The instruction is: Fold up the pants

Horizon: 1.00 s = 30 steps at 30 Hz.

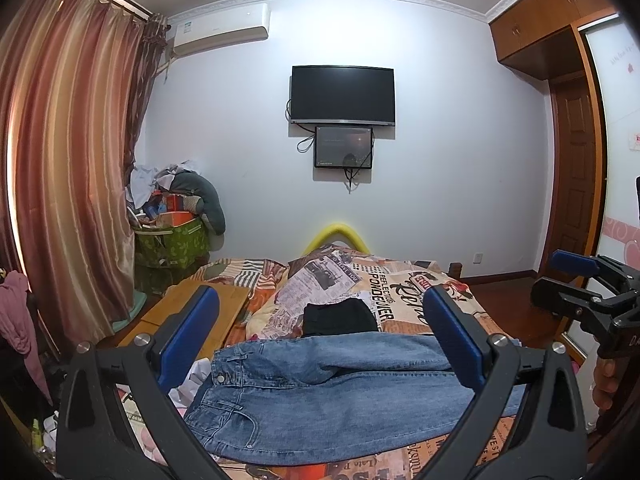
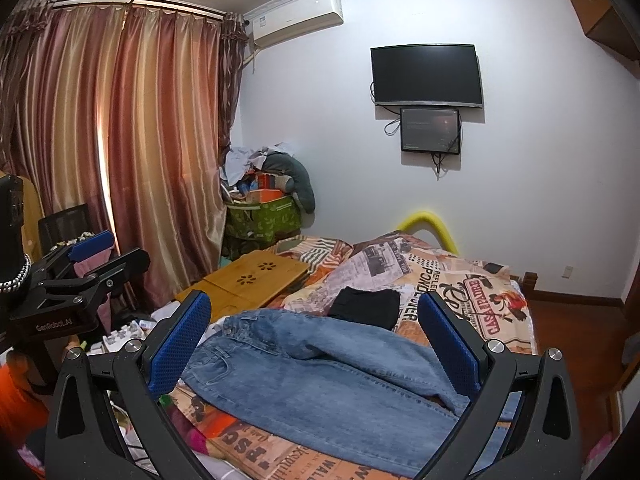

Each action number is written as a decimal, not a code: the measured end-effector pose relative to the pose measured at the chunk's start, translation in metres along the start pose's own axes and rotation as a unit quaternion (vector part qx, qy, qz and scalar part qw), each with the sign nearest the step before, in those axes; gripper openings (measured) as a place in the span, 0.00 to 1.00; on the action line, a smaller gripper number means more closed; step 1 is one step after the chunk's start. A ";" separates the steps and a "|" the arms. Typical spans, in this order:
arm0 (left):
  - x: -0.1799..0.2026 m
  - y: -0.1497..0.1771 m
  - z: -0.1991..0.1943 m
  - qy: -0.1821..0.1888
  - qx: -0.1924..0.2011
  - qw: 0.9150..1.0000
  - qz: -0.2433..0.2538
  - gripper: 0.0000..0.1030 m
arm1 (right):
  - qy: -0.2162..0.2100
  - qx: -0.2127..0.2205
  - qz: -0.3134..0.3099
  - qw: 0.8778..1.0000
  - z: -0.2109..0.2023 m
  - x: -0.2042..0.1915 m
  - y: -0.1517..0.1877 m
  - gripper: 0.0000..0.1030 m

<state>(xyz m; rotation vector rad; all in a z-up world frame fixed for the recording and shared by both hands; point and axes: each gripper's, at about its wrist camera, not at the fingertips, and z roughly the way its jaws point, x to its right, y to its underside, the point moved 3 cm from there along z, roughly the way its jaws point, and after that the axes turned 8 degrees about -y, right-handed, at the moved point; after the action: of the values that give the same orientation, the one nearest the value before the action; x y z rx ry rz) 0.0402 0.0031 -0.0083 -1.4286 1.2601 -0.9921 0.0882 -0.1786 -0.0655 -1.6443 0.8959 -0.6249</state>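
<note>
blue denim pants (image 1: 320, 392) spread flat on the bed (image 1: 404, 300), long axis running across both views, waistband (image 1: 220, 368) with its metal button toward the left, legs trailing off to the right. folded lengthwise once already, 1 leg stacked on the other, upper layer rumpled into a soft ridge near the crotch. faded, mid-weight weave, pale stitching, a curved front pocket near the waist.

just beyond the pants, a small black folded garment (image 1: 340, 317), squarish and matte, resting on the bedspread. bedspread printed with newspaper and poster graphics in orange, cream and black.

left claw (image 1: 320, 340) released, wide apart, hovering above the pants and gripping nothing; blue textured pads (image 1: 188, 336) on black plastic arms with silver bolts. right claw (image 2: 316, 340) likewise spread wide over the legs, empty, same dimpled blue pads (image 2: 180, 344).

bamboo lap tabletop (image 2: 248, 280) with flower cut-outs at the bed's left edge. beyond, a green patterned bin (image 2: 264, 220) heaped with clutter, glossy striped curtains (image 2: 120, 140), 2 dark screens (image 2: 426, 74) on the white wall, and a yellow foam bumper (image 2: 432, 228) at the bed's far end.
</note>
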 end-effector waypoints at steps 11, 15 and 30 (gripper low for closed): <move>0.002 -0.003 -0.002 0.002 0.002 1.000 0.001 1.00 | 0.004 0.006 -0.004 1.000 -0.004 0.001 0.000 1.00; 0.002 -0.004 -0.002 0.002 0.002 1.000 0.002 1.00 | 0.004 0.007 -0.004 1.000 -0.004 0.000 0.000 1.00; 0.004 -0.001 -0.001 0.003 0.003 1.000 0.002 1.00 | 0.004 0.008 -0.004 1.000 -0.006 -0.001 0.001 1.00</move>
<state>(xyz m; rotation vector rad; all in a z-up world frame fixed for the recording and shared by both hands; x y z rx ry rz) 0.0400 -0.0013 -0.0070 -1.4196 1.2629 -0.9960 0.0831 -0.1813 -0.0652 -1.6333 0.8890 -0.6424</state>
